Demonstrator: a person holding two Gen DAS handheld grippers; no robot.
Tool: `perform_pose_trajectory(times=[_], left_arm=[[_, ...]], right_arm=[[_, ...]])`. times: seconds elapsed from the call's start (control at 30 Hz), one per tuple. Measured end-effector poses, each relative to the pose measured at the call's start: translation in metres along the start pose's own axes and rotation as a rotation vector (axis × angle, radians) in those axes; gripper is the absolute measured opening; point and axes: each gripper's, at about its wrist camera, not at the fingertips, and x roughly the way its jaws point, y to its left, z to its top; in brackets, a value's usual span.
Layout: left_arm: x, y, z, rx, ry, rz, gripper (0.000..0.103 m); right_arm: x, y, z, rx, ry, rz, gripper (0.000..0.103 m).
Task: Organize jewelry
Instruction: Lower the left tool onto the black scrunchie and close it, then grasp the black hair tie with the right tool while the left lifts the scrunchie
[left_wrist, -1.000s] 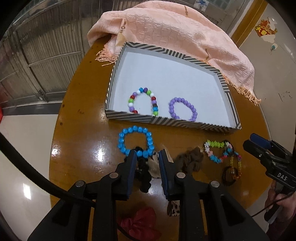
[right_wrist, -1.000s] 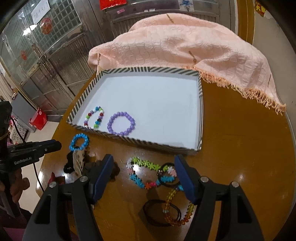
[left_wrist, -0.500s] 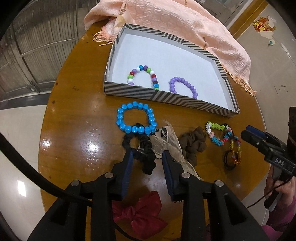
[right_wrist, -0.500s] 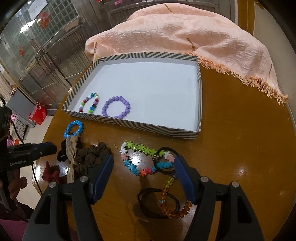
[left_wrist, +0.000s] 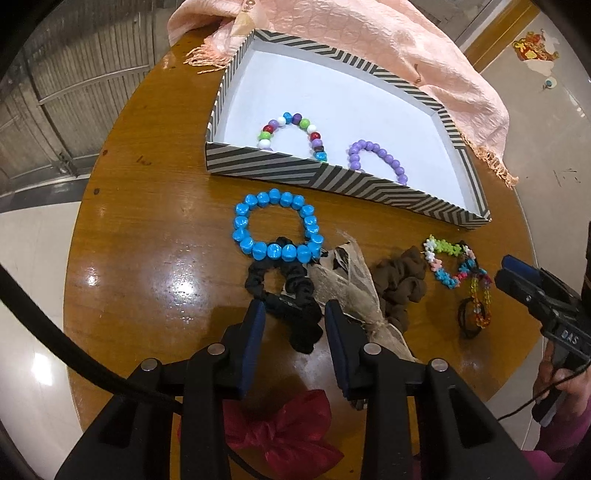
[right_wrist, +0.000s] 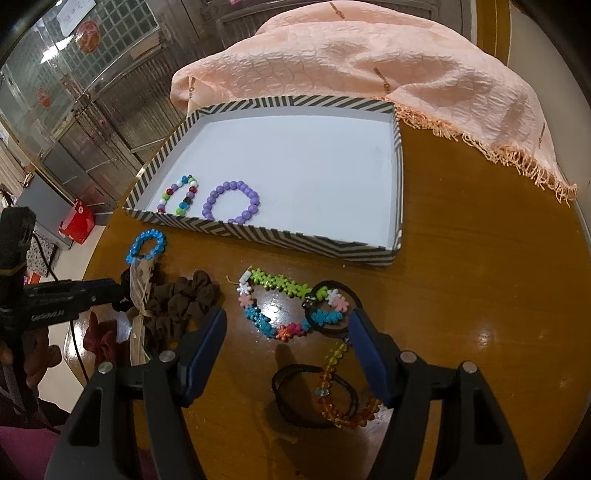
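Brown and glossy, a round wooden table (left_wrist: 147, 229) carries everything, with metal shutters and a pale floor seen behind it.

The left gripper (left_wrist: 295, 317) is pointed steeply down with its jaws apart. A black scrunchie (left_wrist: 291, 295) is seen between them, and the blue pads are not pressed on it. The right gripper (right_wrist: 286, 325) is held wide open over a flower bracelet (right_wrist: 284, 306); nothing is gripped.

Just beyond the black scrunchie a blue bracelet (left_wrist: 275, 225) is laid, touching it. Beside it a beige bow (left_wrist: 351, 288) and a brown scrunchie (left_wrist: 400, 284) are found, and a red bow (left_wrist: 284, 428) is seen under the left gripper. Near the flower bracelet, black hair ties (right_wrist: 314, 395) and an amber bracelet (right_wrist: 343, 402) are crossed.

Farther off, a striped tray (right_wrist: 266, 236) is placed; a multicolour bracelet (right_wrist: 181, 195) and a purple bracelet (right_wrist: 231, 201) are kept inside it, side by side. Behind the tray a pink shawl (right_wrist: 369, 55) is draped.
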Motion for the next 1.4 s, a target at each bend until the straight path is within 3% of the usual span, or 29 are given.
perform_pose_trajectory(times=[0.1,0.33,0.6,0.83,1.0,1.1,1.3,1.4], left_arm=[[0.004,-0.001,0.001,0.010,0.006,0.006,0.019],[0.009,-0.008,0.007,0.028,0.010,0.018,0.019],[0.016,-0.007,0.009,0.028,0.022,0.036,0.019],[0.015,-0.001,0.009,0.010,0.023,0.032,0.015],[0.016,0.001,0.008,-0.006,0.030,0.037,0.015],[0.015,0.001,0.007,-0.007,0.028,0.042,0.015],[0.016,0.000,0.007,-0.010,0.031,0.044,0.015],[0.017,-0.002,0.007,0.006,0.034,0.043,0.008]], right_arm=[[0.000,0.001,-0.002,-0.010,-0.002,0.002,0.070],[0.007,0.004,-0.001,-0.032,0.005,0.025,0.050],[0.010,-0.016,0.001,-0.006,0.011,-0.019,0.047],[0.020,-0.013,-0.001,-0.046,0.042,0.005,0.023],[0.033,-0.003,0.001,-0.089,0.064,-0.003,0.019],[0.038,-0.004,0.001,-0.101,0.083,-0.046,0.018],[0.046,-0.008,0.004,-0.107,0.091,-0.046,0.018],[0.048,-0.003,0.004,-0.140,0.088,-0.058,0.009]])
